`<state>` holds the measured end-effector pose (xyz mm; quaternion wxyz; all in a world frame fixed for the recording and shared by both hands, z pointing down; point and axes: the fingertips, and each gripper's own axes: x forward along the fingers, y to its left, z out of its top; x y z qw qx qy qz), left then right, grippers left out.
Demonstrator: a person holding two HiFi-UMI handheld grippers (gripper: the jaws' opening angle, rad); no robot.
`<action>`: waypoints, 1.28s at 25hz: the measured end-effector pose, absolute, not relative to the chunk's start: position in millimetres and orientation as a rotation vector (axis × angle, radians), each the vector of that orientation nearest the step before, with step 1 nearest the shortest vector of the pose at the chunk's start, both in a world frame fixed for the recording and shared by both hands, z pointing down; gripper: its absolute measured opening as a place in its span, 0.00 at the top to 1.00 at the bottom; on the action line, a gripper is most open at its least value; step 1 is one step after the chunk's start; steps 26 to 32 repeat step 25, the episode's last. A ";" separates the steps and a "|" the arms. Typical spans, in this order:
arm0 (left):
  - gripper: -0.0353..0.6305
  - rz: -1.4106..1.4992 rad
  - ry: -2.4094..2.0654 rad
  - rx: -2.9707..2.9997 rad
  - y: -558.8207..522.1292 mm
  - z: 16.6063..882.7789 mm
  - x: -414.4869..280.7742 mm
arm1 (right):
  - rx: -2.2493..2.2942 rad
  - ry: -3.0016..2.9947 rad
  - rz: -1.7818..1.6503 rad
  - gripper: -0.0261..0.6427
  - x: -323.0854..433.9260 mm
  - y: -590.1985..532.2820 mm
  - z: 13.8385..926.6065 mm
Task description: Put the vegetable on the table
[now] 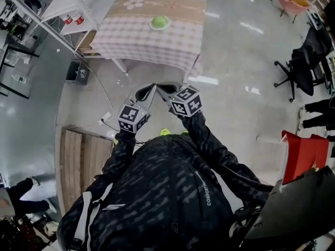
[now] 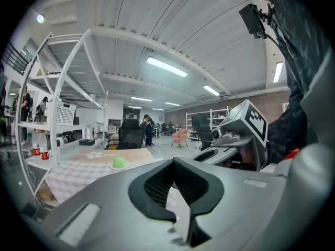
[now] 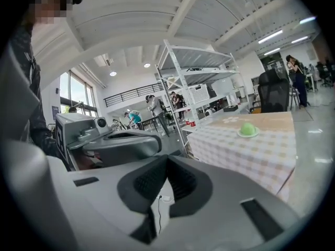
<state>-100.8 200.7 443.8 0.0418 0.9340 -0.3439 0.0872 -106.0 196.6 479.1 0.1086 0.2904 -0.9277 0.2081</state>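
The left tongs (image 1: 147,93) and the right tongs (image 1: 167,90) are held side by side in front of the person (image 1: 157,192), tips nearly touching each other and aimed slightly downward; each pair is closed, its jaws together with nothing between them. The vegetable (image 1: 158,21), a round pale-green thing, lies well ahead of both tongs on a small plate (image 3: 255,134), which sits on the surface (image 1: 131,41) under a pink checked cloth (image 1: 172,48) with a tan band and a flower print. Seen along the left tongs the vegetable is ahead and off to the left; seen along the right tongs it is ahead and to the right. A white shelf rack (image 1: 57,14) stands beyond the left tongs, beside the surface, and a black office chair (image 1: 306,67) stands far out to the right of the right tongs
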 end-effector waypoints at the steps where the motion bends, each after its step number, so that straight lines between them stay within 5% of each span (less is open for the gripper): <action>1: 0.95 0.268 -1.052 2.861 199.7 444.2 -100.7 | 0.857 -2.728 0.608 0.96 -105.7 195.1 479.2; 32: 0.95 0.282 -1.024 2.819 201.9 459.6 -86.9 | 0.891 -2.722 0.623 0.96 -84.5 200.0 484.9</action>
